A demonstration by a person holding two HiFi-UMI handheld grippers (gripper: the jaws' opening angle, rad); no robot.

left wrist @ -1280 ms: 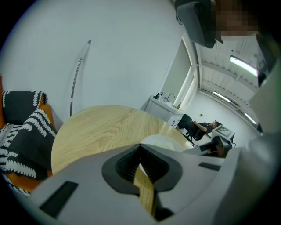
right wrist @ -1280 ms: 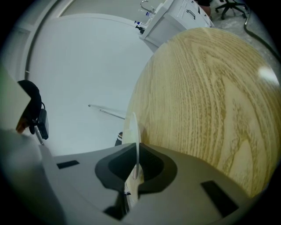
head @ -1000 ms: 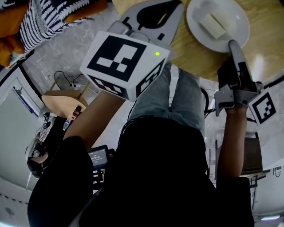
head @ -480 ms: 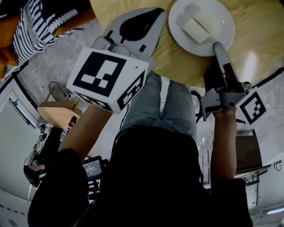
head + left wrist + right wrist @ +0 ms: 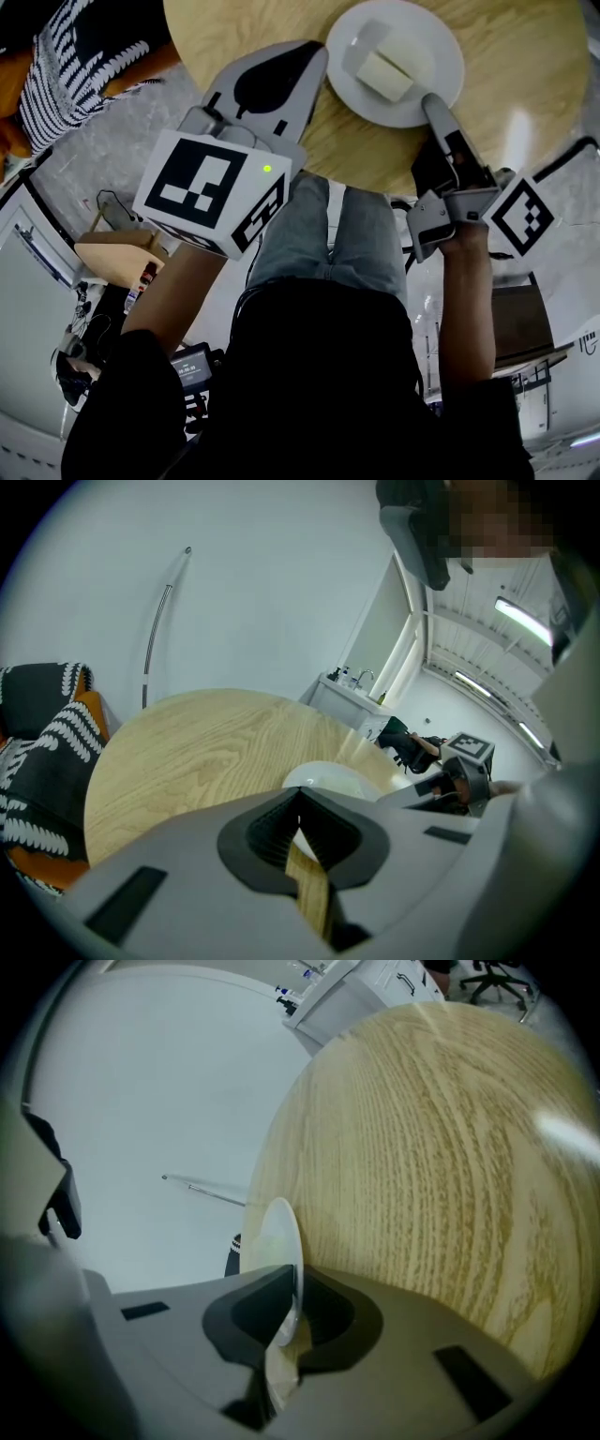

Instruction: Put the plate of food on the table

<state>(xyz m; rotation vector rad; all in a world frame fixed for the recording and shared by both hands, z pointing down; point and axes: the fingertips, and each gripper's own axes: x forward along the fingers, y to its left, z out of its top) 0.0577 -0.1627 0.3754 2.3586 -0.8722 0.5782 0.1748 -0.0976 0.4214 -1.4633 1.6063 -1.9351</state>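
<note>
A white plate (image 5: 427,33) with a pale block of food (image 5: 384,75) lies over the round wooden table (image 5: 525,66), close to its near edge. Whether it rests on the wood I cannot tell. My right gripper (image 5: 433,101) is shut on the plate's near rim. In the right gripper view the rim (image 5: 277,1227) runs edge-on between the jaws of that gripper (image 5: 292,1279). My left gripper (image 5: 309,56) hovers at the table's edge to the left of the plate, shut with nothing in it. Past its tips (image 5: 298,794), the left gripper view shows the plate (image 5: 328,778).
A person in a black-and-white striped garment (image 5: 75,66) sits by the table's left side. A small wooden stool (image 5: 112,248) and cables lie on the floor at the left. A dark chair (image 5: 520,328) stands at the right. My own legs are under the table edge.
Plate, table and both grippers have slid left and down in the head view, so more tabletop shows. The right gripper has kept its hold on the rim.
</note>
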